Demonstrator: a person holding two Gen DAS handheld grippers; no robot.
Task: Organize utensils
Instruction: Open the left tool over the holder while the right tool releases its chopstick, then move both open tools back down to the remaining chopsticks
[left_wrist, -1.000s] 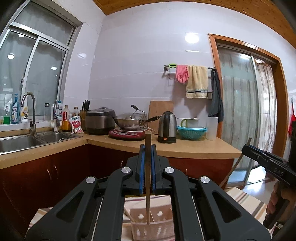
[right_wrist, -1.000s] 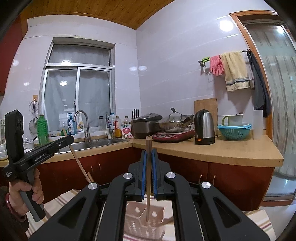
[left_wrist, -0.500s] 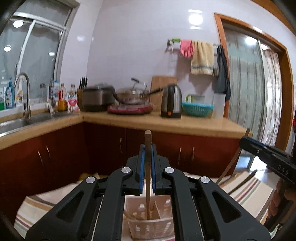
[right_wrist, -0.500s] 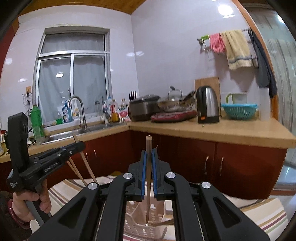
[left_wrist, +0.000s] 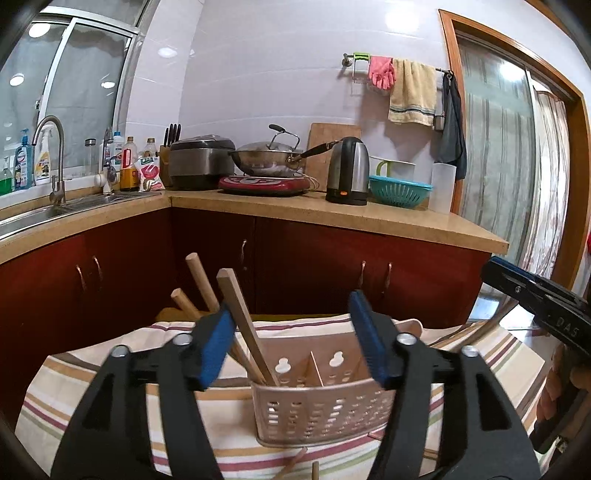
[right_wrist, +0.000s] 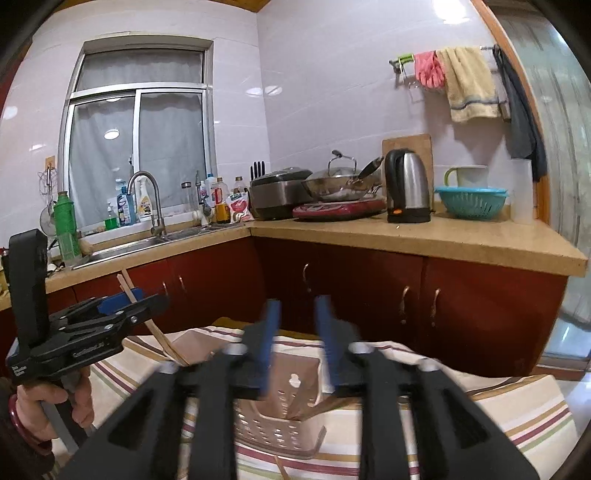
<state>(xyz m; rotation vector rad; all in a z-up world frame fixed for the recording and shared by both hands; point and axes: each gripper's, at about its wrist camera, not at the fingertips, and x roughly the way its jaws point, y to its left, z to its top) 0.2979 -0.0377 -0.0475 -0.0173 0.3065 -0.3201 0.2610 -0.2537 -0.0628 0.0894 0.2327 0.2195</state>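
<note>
Both my grippers opening over the caddy (left_wrist: 317, 410)

Left gripper (left_wrist: 293, 338) and right gripper (right_wrist: 295, 341) grip nothing (chopsticks (left_wrist: 240, 317) lean in the caddy's left compartment, just below).

Home kitchen: beyond the jaws, sink (right_wrist: 155, 238) with tap left, wok (left_wrist: 266, 157), kettle (left_wrist: 349, 170), rice cooker (left_wrist: 199, 160) on countertop (left_wrist: 332, 218) ahead.
</note>
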